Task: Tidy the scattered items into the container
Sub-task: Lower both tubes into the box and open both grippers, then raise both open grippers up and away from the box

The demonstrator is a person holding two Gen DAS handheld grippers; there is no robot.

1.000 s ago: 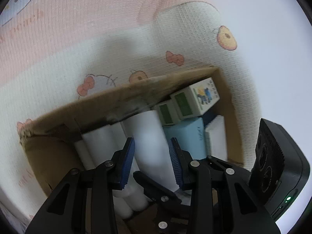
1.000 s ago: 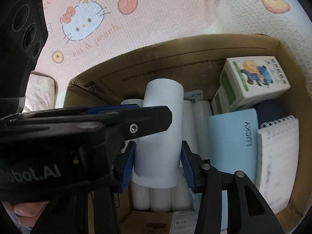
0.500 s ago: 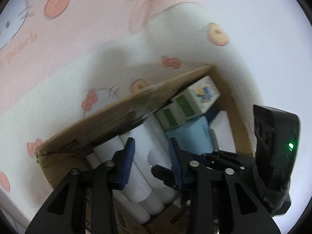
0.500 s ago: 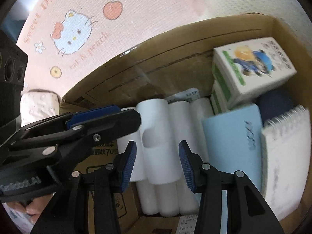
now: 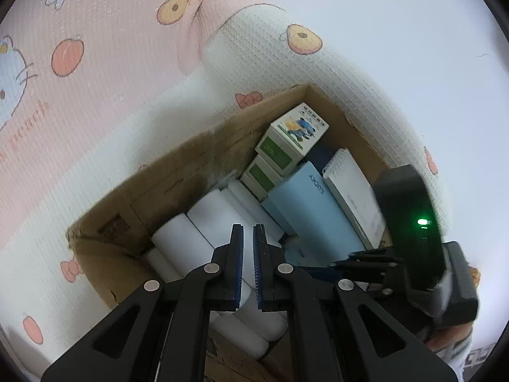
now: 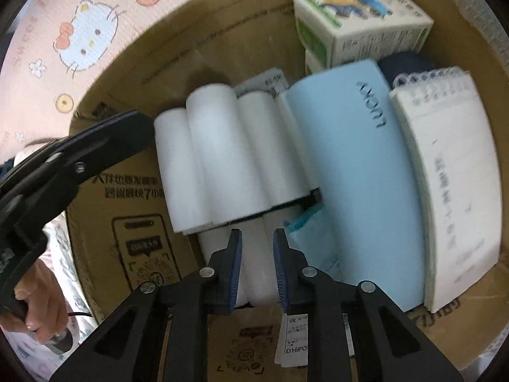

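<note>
Both grippers have let go of the white roll and drawn their fingers together; that roll now lies with the others in the cardboard box (image 6: 133, 222).

Left gripper (image 5: 248, 238) and right gripper (image 6: 257, 248) hover over the white rolls (image 6: 222, 156), each clenched on nothing, though the right shows a slight gap. At the box's right stand the blue notebook (image 6: 356, 172), spiral pad (image 6: 451, 184) and green-and-white cartons (image 6: 362, 22). Judged from here, the box looks well packed, on the patterned bed cover (image 5: 105, 95); lift both grippers straight up so the fingers do not snag a roll, then look for leftovers outside.
</note>
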